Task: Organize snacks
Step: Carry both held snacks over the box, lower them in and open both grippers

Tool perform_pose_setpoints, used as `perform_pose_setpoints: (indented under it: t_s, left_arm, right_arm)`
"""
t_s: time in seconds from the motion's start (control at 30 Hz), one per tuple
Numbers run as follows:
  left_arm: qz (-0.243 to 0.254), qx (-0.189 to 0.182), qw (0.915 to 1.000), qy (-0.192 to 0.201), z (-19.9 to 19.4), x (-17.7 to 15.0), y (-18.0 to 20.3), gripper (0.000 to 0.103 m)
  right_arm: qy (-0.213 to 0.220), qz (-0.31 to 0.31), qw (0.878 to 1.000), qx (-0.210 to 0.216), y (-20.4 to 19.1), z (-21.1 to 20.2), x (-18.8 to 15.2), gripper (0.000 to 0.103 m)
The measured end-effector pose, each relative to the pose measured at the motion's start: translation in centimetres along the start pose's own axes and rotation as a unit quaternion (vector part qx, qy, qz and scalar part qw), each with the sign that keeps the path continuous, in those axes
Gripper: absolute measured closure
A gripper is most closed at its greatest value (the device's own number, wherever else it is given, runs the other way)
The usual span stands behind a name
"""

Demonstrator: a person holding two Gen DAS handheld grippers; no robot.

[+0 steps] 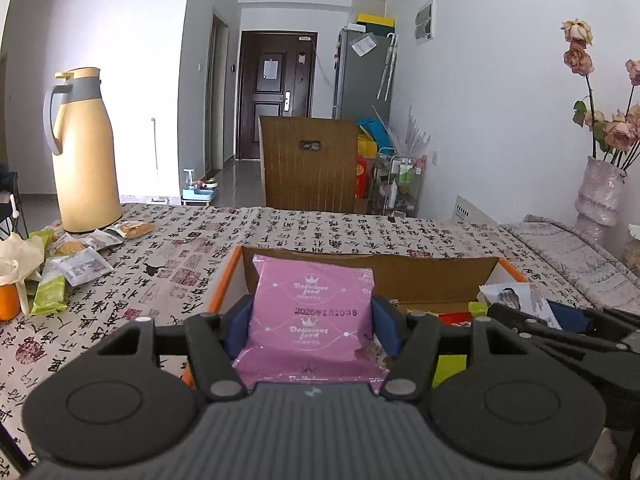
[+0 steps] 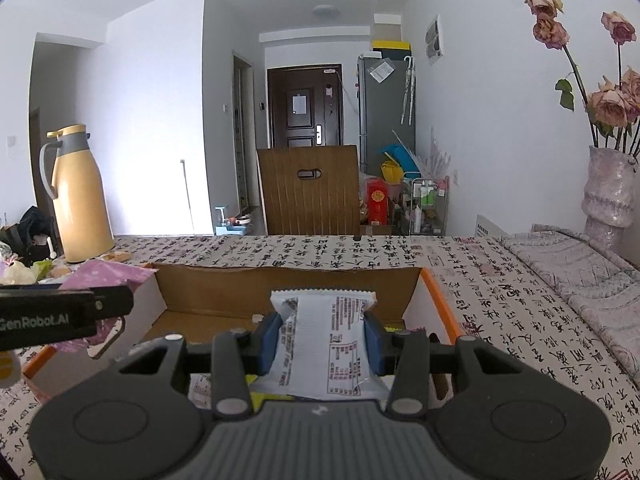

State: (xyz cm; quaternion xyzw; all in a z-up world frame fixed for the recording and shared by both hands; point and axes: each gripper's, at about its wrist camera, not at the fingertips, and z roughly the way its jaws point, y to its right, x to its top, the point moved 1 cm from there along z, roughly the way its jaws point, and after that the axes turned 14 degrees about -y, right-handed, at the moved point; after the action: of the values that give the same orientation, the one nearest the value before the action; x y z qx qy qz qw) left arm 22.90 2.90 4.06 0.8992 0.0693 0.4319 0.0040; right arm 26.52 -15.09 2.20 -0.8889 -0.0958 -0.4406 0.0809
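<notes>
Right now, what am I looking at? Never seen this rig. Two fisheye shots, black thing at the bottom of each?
No robot arm here: a person holds a pair of hand-held tongs in each hand, each with a camera looking along its fingers. The black shape is the tongs' body. One picture is from the left tongs, shut on a pink snack packet; the other from the right tongs, shut on a white snack packet. Both hang over an open cardboard box on a table with a calligraphy-print cloth. A yellow thermos jug and more loose snacks sit at the left.

pink packet (image 1: pixel 312 312), white packet (image 2: pixel 324 344) above orange-edged box (image 2: pixel 438 292)
</notes>
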Motion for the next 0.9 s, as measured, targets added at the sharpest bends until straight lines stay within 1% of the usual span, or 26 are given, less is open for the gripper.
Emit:
perform_pose_setpoints:
  t_s: [0.07,0.1,0.13,0.17,0.2,0.23,0.27,0.3,0.53,0.73,0.9]
  left_arm:
    - [-0.004,-0.003,1.0000,0.003,-0.1,0.0,-0.1,0.040]
    - [-0.006,-0.003,1.0000,0.006,-0.3,0.0,-0.2,0.037]
    - [-0.010,-0.001,0.9999,0.010,-0.4,0.0,-0.3,0.027]
    - [-0.014,0.001,0.9998,0.014,-0.6,0.0,-0.4,0.021]
    - [-0.017,0.006,0.9996,0.021,-0.8,0.0,-0.5,0.011]
    - [-0.021,0.011,0.9994,0.026,-1.0,0.0,-0.5,0.001]
    - [-0.024,0.014,0.9992,0.030,-1.1,0.0,-0.4,0.000]
    - [-0.026,0.015,0.9990,0.032,-1.2,0.0,-0.5,0.000]
    - [-0.029,0.012,0.9991,0.029,-1.4,0.1,-0.6,0.000]
    - [-0.029,0.012,0.9991,0.030,-1.5,-0.1,-0.5,0.000]
    - [-0.031,0.009,0.9991,0.028,-1.8,0.0,-0.4,0.000]
  right_arm:
    - [0.001,0.003,1.000,0.001,0.0,-0.1,0.2,0.059]
    - [0.001,0.003,1.000,0.000,0.1,-0.2,0.1,0.058]
    - [0.000,0.004,1.000,0.001,0.1,-0.2,0.2,0.054]
    - [0.000,0.008,1.000,0.001,0.3,-0.3,0.2,0.039]
    - [0.004,0.014,1.000,-0.002,0.4,-0.4,0.2,0.020]
    - [0.008,0.017,1.000,-0.007,0.6,-0.6,0.1,0.013]
    - [0.013,0.021,1.000,-0.010,0.7,-0.8,0.1,0.005]
    - [0.016,0.026,1.000,-0.009,0.9,-0.9,0.1,0.001]
    - [0.009,0.041,0.999,-0.007,1.3,-0.7,0.0,0.000]
    - [0.016,0.040,0.999,-0.006,1.3,-1.3,0.0,0.000]
    - [0.021,0.036,0.999,-0.015,1.1,-1.9,0.1,0.000]
